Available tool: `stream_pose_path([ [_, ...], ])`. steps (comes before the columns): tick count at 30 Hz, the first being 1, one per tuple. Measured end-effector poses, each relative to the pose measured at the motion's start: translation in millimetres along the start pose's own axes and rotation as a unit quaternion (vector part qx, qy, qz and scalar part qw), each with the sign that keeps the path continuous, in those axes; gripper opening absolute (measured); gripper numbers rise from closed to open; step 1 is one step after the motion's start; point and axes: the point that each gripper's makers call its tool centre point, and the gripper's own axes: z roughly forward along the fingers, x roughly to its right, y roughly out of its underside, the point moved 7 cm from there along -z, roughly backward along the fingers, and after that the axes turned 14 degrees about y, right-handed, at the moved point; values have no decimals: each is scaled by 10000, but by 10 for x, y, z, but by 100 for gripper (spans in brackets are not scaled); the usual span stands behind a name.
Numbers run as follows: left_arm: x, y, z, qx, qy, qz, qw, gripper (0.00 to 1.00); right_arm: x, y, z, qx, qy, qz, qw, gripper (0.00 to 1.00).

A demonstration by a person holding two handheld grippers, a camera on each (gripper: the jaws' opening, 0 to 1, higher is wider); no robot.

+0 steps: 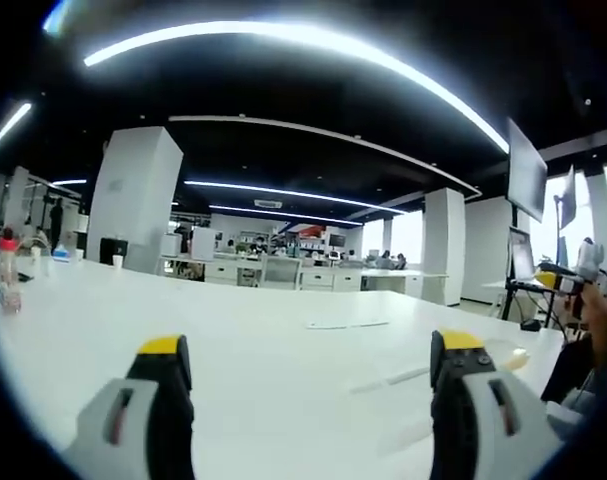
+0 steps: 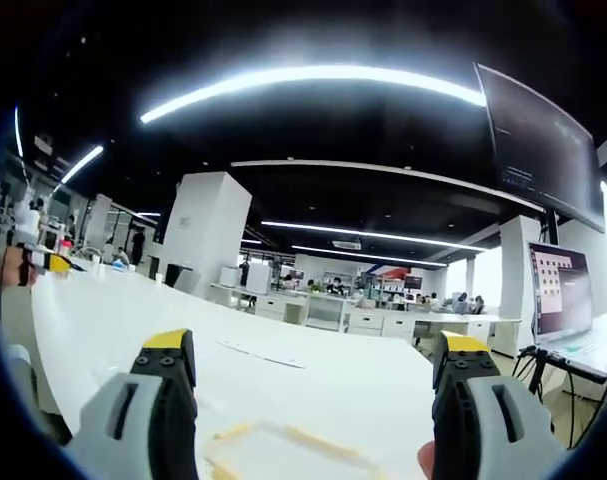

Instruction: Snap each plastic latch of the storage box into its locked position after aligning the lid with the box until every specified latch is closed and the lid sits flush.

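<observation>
Storage box: in the right gripper view a clear plastic piece with pale yellow edges (image 2: pixel 283 440) lies flat on the tabletop between the jaws, near the bottom of the view; whether it is the lid or the box itself I cannot tell, and no latch can be made out.
Clear pieces: in the left gripper view a thin flat transparent sheet (image 1: pixel 348 323) lies out on the tabletop, well apart from the tool, and a faint clear strip with a pale yellow end (image 1: pixel 518 357) sits toward the right edge of the tabletop.
Contents: nothing can be seen inside any of these pieces.
Left tool (image 1: pixel 308 365): jaws spread wide, yellow-tipped, holding nothing, over bare tabletop.
Right tool (image 2: pixel 313 365): jaws spread wide, gripping nothing; the yellow-edged piece lies between them, below the tips.
Other tool seen: the right tool shows small at the right side of the left gripper view, held by a hand (image 1: pixel 598 325); the left tool shows small at the left edge of the right gripper view.
Tabletop (image 1: pixel 243 320): long, white and glossy, reflecting the ceiling lights; a bottle with a red cap (image 1: pixel 7 270) and a white cup (image 1: pixel 117 261) stand near its far left edge.
Room: open office with white pillars (image 1: pixel 133 195), a black ceiling with long light strips (image 2: pixel 313 78), rows of desks far back, and monitors (image 2: pixel 561 292) on stands at the right.
</observation>
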Motion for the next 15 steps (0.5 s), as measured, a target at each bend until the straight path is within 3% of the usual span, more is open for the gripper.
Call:
stream_pose_path([
  [7, 38, -24, 44, -57, 130, 165, 9998, 100, -37, 56, 19, -66, -118, 16, 9999, 100],
  [15, 95, 28, 140, -203, 431, 92, 9988, 100, -70, 55, 9, -32, -216, 29, 9998, 100],
])
